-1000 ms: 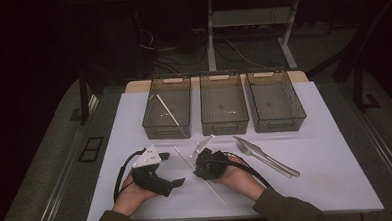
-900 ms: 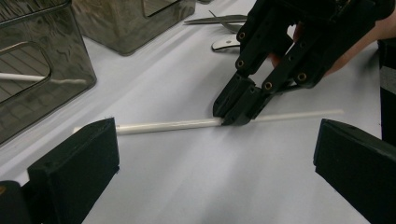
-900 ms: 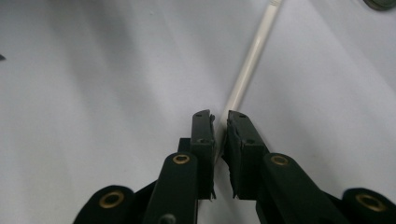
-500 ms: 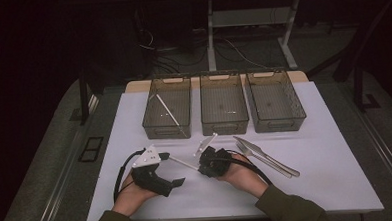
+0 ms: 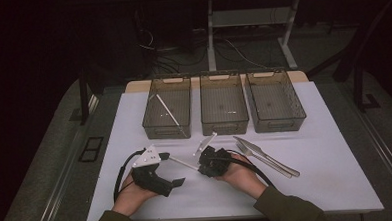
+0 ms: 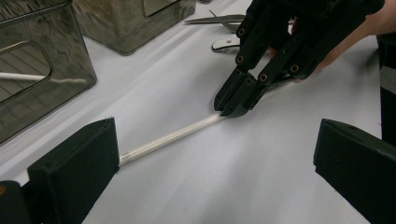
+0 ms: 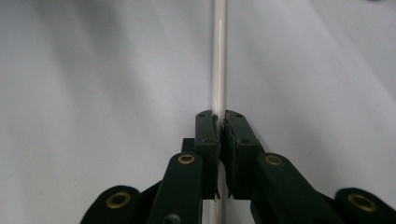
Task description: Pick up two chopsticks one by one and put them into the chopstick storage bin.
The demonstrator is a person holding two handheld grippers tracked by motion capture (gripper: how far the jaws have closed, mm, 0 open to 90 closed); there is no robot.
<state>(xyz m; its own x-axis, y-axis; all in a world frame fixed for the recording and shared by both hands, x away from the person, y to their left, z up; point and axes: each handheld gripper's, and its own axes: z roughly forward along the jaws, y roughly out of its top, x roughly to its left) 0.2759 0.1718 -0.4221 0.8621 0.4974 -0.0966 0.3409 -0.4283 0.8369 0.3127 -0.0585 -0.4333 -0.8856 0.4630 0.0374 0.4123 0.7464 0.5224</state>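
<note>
- Right hand-held gripper (image 7: 219, 122) has its jaws pinched tight on the thin white stick (image 7: 218, 60), which lies flat on the white worktop (image 5: 336, 149)
- Left hand-held gripper (image 5: 173, 183) rests on the worktop with jaws spread wide and nothing between them; the stick's far end points toward it
- A fork (image 5: 263, 158) and knife (image 5: 258, 149) lie just right of the right hand
- Three clear bins (image 5: 224, 102) stand in a row beyond; the left bin (image 5: 149, 120) holds another white stick (image 5: 166, 112)
</note>
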